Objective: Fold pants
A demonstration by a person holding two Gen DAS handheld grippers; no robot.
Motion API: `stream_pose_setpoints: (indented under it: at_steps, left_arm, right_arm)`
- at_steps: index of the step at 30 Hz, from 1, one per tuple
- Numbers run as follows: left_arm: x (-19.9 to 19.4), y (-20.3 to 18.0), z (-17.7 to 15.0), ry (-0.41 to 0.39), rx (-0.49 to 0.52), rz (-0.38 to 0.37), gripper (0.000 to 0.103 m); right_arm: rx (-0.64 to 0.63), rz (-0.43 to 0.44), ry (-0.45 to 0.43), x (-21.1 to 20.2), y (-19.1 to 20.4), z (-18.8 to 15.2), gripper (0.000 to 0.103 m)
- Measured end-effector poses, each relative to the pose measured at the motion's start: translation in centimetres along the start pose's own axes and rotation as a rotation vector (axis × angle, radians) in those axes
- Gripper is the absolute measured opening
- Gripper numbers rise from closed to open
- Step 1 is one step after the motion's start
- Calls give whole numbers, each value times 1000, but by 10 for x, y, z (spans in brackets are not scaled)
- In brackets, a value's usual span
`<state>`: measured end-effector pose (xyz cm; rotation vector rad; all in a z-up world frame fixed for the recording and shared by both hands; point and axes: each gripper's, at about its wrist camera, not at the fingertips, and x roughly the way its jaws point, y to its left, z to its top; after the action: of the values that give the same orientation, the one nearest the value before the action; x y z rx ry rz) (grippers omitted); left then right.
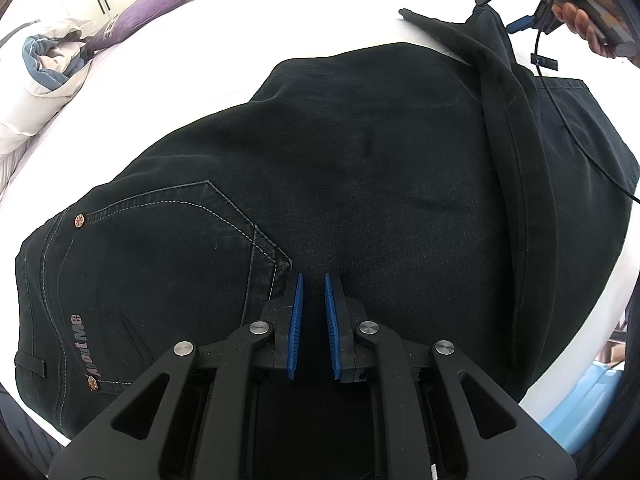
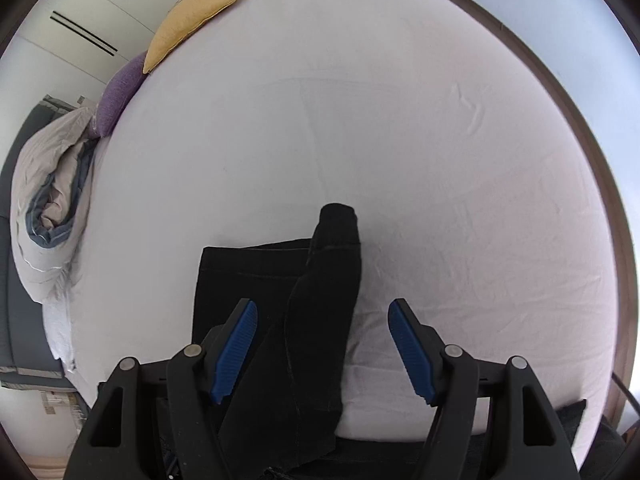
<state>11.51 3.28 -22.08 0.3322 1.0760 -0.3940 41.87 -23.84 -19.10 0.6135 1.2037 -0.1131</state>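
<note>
Black jeans (image 1: 340,184) lie spread on the white bed sheet (image 1: 320,12), back pocket and waistband at the left. One leg (image 1: 508,152) is folded over along the right side. My left gripper (image 1: 314,280) hovers just over the seat of the jeans, its blue pads a narrow gap apart with nothing between them. My right gripper (image 2: 322,320) is open wide above the leg ends (image 2: 332,264); the folded leg lies between its fingers but is not gripped. It also shows in the left wrist view (image 1: 504,8), held by a hand at the far leg end.
A yellow pillow (image 2: 192,16), a purple pillow (image 2: 120,92) and a bunched duvet (image 2: 48,208) lie along the bed's left side. The bed's wooden edge (image 2: 600,152) curves round the right. A cable (image 1: 580,148) hangs over the jeans.
</note>
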Motion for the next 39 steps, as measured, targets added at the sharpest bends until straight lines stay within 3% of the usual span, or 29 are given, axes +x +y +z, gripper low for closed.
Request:
stream_pose_setpoints:
  at_steps: [2, 6, 9, 13, 14, 17, 23, 26, 29, 32, 39]
  left_arm:
    - [0, 0, 0, 1, 0, 0, 11]
    - [0, 0, 1, 3, 0, 3, 11]
    - [0, 0, 1, 2, 0, 4, 11]
    - [1, 0, 0, -1, 1, 4, 11]
    - [1, 1, 0, -2, 0, 3, 11]
    - [1, 2, -2, -6, -7, 2, 11]
    - [-2, 6, -6, -15, -15, -2, 11]
    - [-3, 8, -7, -20, -16, -5, 11]
    - [-5, 10, -9, -24, -18, -6, 11]
    - [-5, 10, -10, -28, -21, -6, 11]
    - [-7, 10, -9, -24, -18, -3, 11]
  right_arm:
    - [-4, 24, 17, 7, 2, 1, 58]
    - [-36, 0, -3, 4, 6, 1, 53]
    - [-68, -133, -69, -13, 14, -1, 54]
    - [-192, -109, -119, -33, 53, -10, 67]
    - [-225, -83, -103, -31, 65, -13, 73]
    - [-307, -39, -45, -15, 105, -20, 75]
    - [-350, -194, 128, 60, 131, -25, 77]
    - [-362, -269, 164, 84, 133, -24, 76]
    - [-403, -330, 208, 102, 132, -26, 53]
    - [-441, -322, 191, 97, 133, -27, 5]
    - [-469, -181, 9, 25, 119, -41, 4]
